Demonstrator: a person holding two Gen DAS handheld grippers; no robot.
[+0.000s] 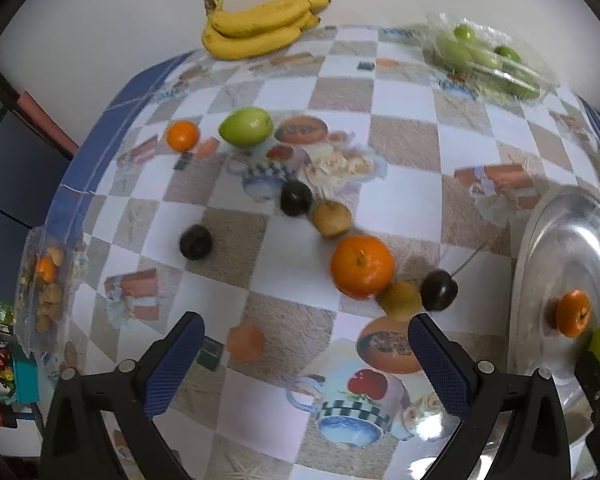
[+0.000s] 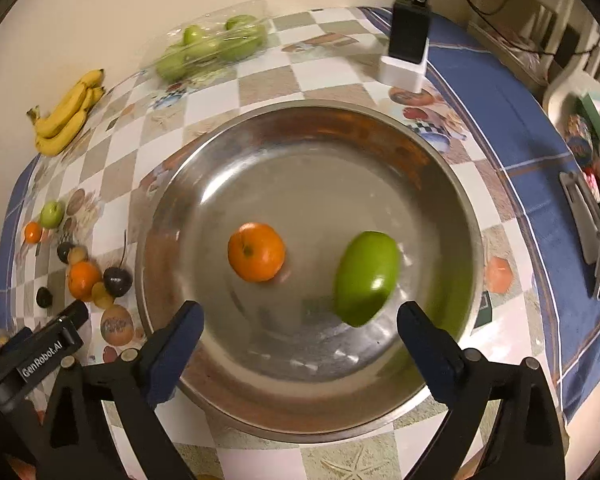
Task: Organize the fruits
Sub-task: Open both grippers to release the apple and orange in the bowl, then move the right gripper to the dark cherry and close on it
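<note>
A steel bowl [image 2: 311,152] holds an orange [image 2: 256,252] and a green fruit [image 2: 365,278]. My right gripper [image 2: 300,316] is open and empty above the bowl, the green fruit just ahead of its right finger. My left gripper [image 1: 305,328] is open and empty above the tablecloth. Ahead of it lie an orange [image 1: 361,266], two brown-yellow fruits [image 1: 331,218] [image 1: 399,300], dark fruits [image 1: 296,198] [image 1: 196,242] [image 1: 439,291], a green fruit [image 1: 246,126] and a small orange [image 1: 182,135]. The bowl [image 1: 559,248] shows at the right edge.
Bananas [image 1: 260,26] lie at the table's far edge by the wall. A clear bag of green fruit [image 1: 487,58] lies far right. A clear box of small fruit [image 1: 46,288] sits at the left edge. A black charger on a white block [image 2: 407,46] stands behind the bowl.
</note>
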